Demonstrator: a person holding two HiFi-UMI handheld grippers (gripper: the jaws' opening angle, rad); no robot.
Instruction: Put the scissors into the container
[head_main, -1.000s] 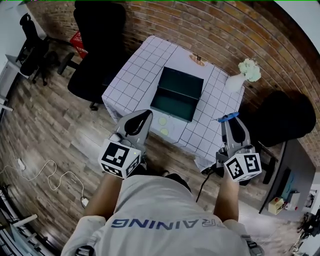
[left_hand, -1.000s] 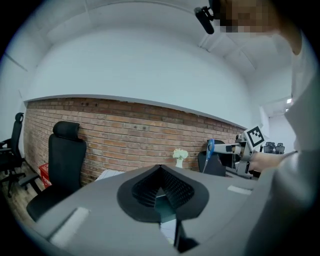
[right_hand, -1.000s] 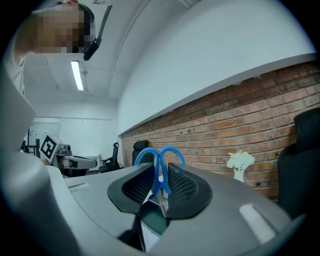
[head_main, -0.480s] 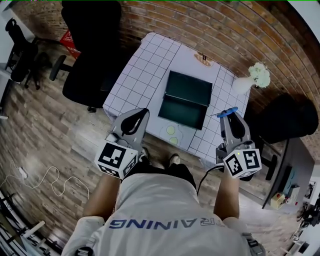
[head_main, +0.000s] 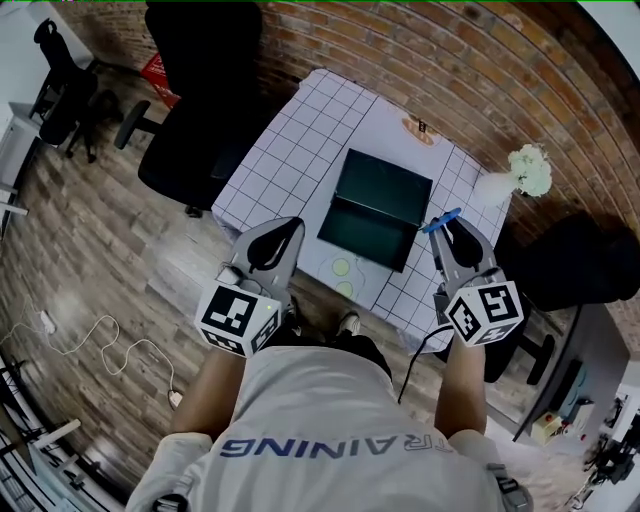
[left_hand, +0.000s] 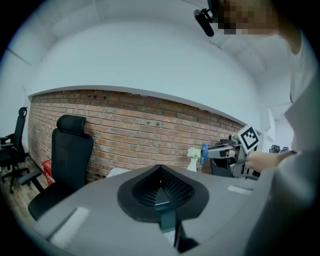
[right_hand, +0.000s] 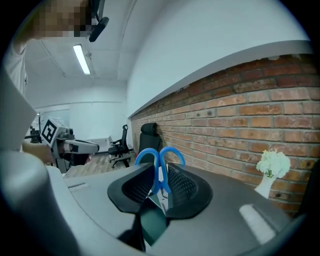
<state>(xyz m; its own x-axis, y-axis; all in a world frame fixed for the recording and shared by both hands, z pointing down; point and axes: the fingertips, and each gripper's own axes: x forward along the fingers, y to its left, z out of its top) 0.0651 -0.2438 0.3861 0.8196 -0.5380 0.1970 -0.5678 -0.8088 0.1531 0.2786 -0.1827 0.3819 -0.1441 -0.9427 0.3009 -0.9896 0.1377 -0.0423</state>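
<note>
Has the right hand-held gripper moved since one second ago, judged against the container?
Yes. The right hand-held gripper, shut on the scissors, has come nearer to the right edge of the container.

Head view steeply above container (head_main: 384, 186).

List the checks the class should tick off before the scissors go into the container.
1. Grip on the scissors: ok. The right gripper is shut on them, blue handles sticking out.
2. The container is open: ok. Lid raised, inside looks bare.
3. Scissors above the container: not ok. In the head view they sit just off its right side.
4. The left gripper is out of the way: ok. Shut, empty, off the container's near left corner.
5. The vase is clear: ok. It stands apart at the table corner.
6. Blades closed: cannot tell, hidden between the jaws.
</note>
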